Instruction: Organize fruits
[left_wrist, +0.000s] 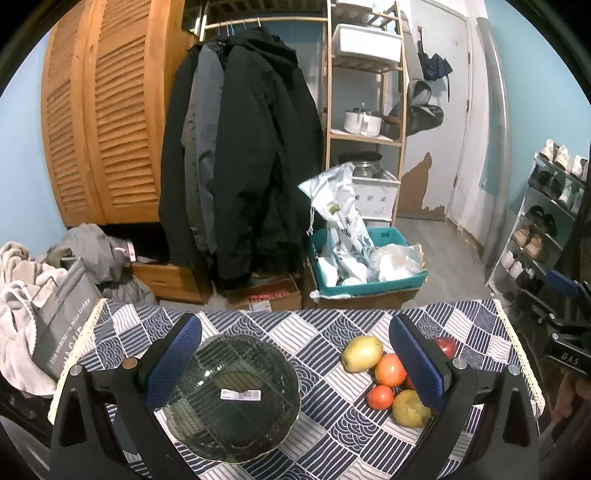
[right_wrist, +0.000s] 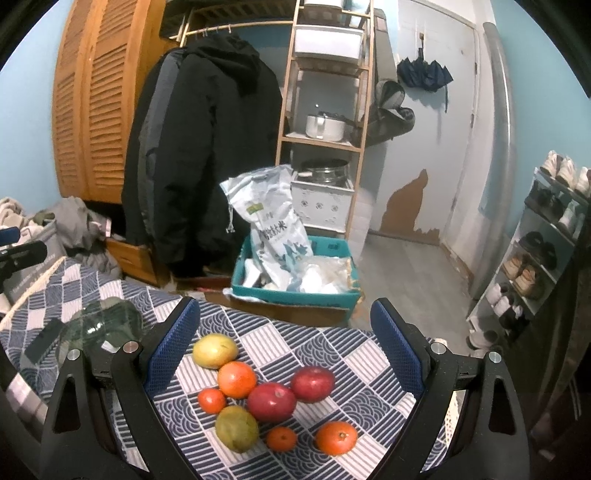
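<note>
Hovered wide-jawed, left gripper (left_wrist: 295, 369) by empty glass bowl (left_wrist: 236, 398), right gripper (right_wrist: 284, 350) over loose fruits (right_wrist: 271, 400), ready for sorting.

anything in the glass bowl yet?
No fruit. Through the glass bowl only a barcode sticker and the checkered tablecloth show; its left edge sits behind the left tool's finger.

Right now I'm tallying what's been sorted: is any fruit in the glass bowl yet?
No, the glass bowl holds only a barcode sticker, while the fruits, like the yellow mango, lie beside it on the tablecloth.
</note>
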